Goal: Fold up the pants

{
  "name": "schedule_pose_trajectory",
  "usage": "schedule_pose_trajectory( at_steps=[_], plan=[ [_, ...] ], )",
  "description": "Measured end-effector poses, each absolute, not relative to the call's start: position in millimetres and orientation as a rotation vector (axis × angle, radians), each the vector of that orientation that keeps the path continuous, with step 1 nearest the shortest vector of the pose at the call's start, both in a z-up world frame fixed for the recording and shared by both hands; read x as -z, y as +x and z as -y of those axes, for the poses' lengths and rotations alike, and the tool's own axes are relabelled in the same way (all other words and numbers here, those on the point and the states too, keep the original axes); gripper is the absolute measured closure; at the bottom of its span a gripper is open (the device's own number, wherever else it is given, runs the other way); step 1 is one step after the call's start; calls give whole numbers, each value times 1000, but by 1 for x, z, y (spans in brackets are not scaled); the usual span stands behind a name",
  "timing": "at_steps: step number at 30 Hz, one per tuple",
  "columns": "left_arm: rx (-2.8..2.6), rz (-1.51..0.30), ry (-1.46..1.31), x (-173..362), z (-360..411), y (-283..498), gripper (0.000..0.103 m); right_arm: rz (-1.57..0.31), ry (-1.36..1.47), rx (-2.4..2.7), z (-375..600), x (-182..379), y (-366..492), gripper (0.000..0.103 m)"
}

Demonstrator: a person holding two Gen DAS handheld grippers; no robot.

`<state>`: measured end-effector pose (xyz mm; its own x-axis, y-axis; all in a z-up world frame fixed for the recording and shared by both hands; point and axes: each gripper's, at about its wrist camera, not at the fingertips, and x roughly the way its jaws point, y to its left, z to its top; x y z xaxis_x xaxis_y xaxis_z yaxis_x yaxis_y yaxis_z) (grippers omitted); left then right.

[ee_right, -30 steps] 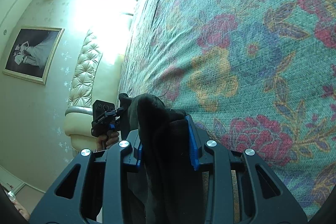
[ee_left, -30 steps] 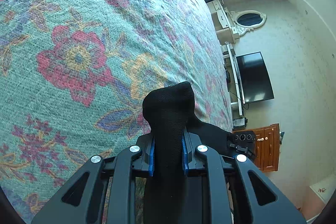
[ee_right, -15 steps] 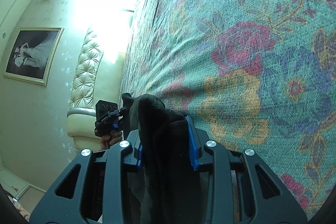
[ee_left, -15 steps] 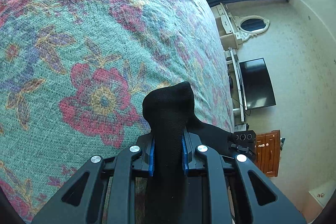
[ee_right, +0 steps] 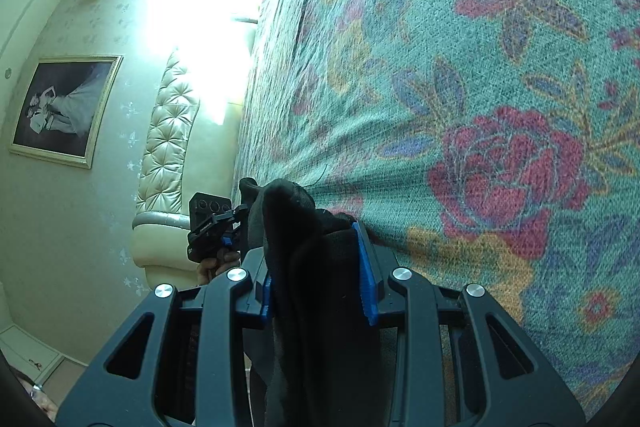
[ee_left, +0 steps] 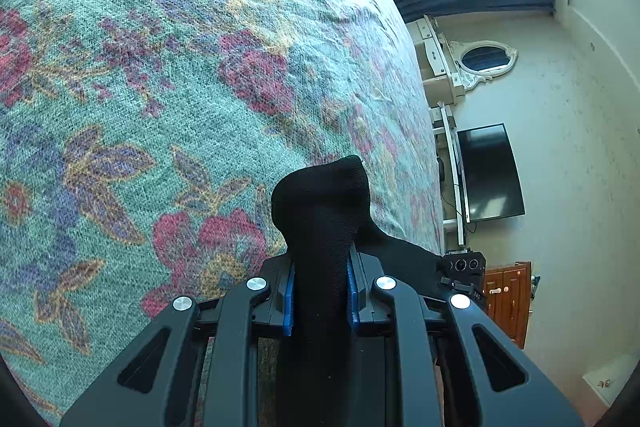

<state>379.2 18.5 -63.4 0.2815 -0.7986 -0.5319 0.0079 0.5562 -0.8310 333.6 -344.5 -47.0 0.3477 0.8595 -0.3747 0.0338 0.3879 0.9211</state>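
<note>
Black knitted cloth, the dark pants (ee_left: 320, 227), is pinched between the blue pads of the left hand-held gripper (ee_left: 320, 301), which is clenched on a bunched fold of it; the fold stands up past the fingertips in a rounded hump, just above the teal floral bedspread (ee_left: 168, 99), and more of the same cloth trails off toward the edge of that bedspread on the window side; there the right hand-held gripper shows small at the far end of the cloth. In the right wrist view the right hand-held gripper (ee_right: 320, 279) is likewise clamped on a thicker wad of the black pants (ee_right: 304, 247), its blue pads pressed against both sides of the bundle; the wad rises over the fingertips and lies touching or just above the bedspread (ee_right: 460, 75), I cannot tell which; beyond it, off the edge of the bedspread toward the tufted cream headboard (ee_right: 168, 131), a person's hand (ee_right: 212, 265) grips the other tool. The pants thus hang stretched between the two tools along the near edge of the bedspread. Beside the bedspread on the far side stand a dark flat television (ee_left: 488, 171) and a brown wooden cabinet (ee_left: 508, 299); its doors are shut, so its contents are hidden.
</note>
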Motion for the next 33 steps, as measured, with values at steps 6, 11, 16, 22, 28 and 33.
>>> schedule_pose_trajectory(
  at_steps=[6, 11, 16, 22, 28, 33],
  plan=[
    [631, -1179, -875, 76, -18, 378, 83, -1083, 1067, -681, 353, 61, 337, 71],
    [637, -1177, -906, 85, -19, 377, 80, -1079, 1086, -678, 357, 67, 334, 70],
    [701, -1149, -975, 86, -29, 371, 69, -1060, 1163, -671, 365, 64, 324, 55],
    [698, -1060, -1010, 67, -49, 316, 38, -999, 1188, -647, 383, 53, 264, 25],
    [689, -1061, -982, 66, -48, 232, 32, -1026, 1169, -681, 363, 54, 200, 24],
    [691, -1058, -991, 70, -40, 199, 29, -975, 1177, -664, 350, 52, 182, 19]
  ],
)
